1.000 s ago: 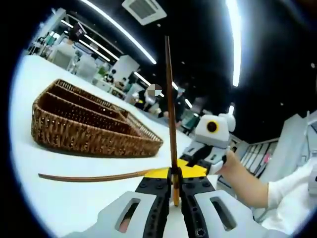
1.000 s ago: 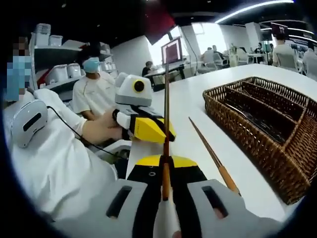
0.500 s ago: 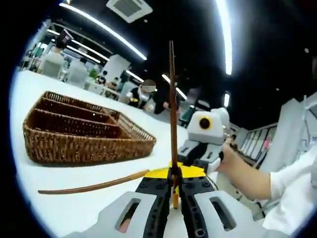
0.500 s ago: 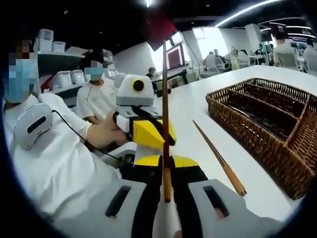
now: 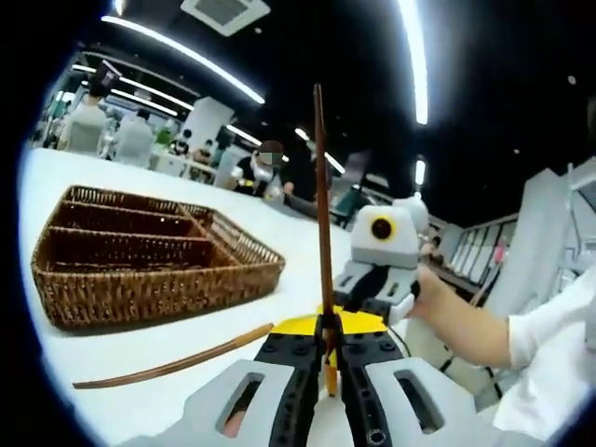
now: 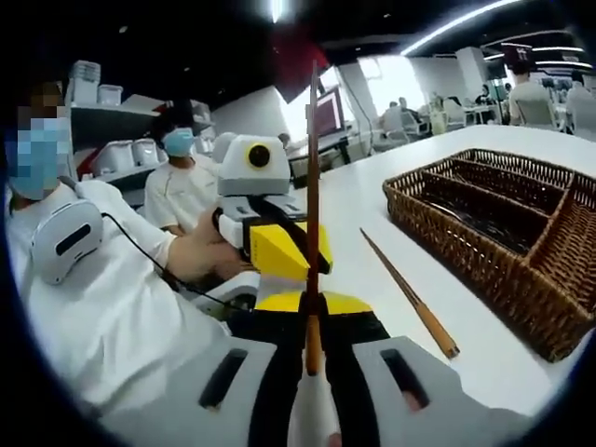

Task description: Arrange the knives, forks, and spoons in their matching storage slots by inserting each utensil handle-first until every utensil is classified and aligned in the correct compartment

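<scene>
My left gripper is shut on a thin brown chopstick that stands straight up between the jaws. In the right gripper view my right gripper is likewise shut on a second upright chopstick. A third chopstick lies loose on the white table, also seen as the loose chopstick. The brown wicker basket with long compartments sits beyond it, to the left of my left gripper. The same basket is to the right of my right gripper. The two grippers face each other: the right gripper and the left gripper.
The white table stretches away around the basket. A person's hand and white sleeve hold the right gripper. Seated people in masks are behind the left gripper, with more tables and people far back.
Both grippers keep their hold on their chopsticks. The left gripper view has shifted, so the basket sits lower and further left; the loose chopstick lies where it was.
</scene>
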Demonstrator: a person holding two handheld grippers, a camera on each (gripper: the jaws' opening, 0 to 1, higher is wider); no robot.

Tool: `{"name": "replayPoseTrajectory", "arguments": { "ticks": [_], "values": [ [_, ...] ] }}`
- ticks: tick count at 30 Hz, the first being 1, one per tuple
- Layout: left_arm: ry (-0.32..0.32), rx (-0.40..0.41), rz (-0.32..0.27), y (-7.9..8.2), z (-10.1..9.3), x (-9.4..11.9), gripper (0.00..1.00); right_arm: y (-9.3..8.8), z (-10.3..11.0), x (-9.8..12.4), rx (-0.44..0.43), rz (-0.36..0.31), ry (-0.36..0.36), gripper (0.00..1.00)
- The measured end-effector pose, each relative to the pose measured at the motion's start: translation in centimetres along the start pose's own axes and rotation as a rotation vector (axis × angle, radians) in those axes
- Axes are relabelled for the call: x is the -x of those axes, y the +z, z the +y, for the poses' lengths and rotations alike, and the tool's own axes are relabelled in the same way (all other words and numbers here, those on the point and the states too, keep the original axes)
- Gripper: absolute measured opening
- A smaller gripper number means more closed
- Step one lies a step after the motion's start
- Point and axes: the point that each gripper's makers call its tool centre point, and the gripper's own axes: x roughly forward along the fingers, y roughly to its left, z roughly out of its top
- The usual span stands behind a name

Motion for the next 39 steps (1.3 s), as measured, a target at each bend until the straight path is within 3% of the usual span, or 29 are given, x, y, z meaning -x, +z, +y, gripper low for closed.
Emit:
{"name": "replayPoseTrajectory", "arguments": {
  "ticks": [20, 25, 28, 34, 39],
  "values": [
    [-0.008, -0.01, 0.019, -0.2, -0.1, -1.1, 0.04, -0.1, -0.5, 0.5, -0.067, -0.068, -0.017, 0.05],
    [-0.003, -0.064, 0.012, -0.1, 0.0, -1.2, 0.05, -0.1, -0.6, 0.6, -0.101, -0.071, -0.023, 0.05],
    [0.032, -0.093, 0.005, 0.0, 0.6, -1.2, 0.1, -0.2, -0.7, 0.6, -0.127, -0.074, -0.024, 0.05],
    [0.043, -0.11, -0.028, 0.5, 0.8, -0.4, 0.13, -0.2, -0.9, 0.7, -0.157, -0.069, -0.031, 0.05],
    [0.08, -0.196, -0.051, 0.9, 0.9, 0.2, 0.14, 0.0, -1.3, 0.9, -0.216, -0.068, -0.042, 0.05]
  ]
}}
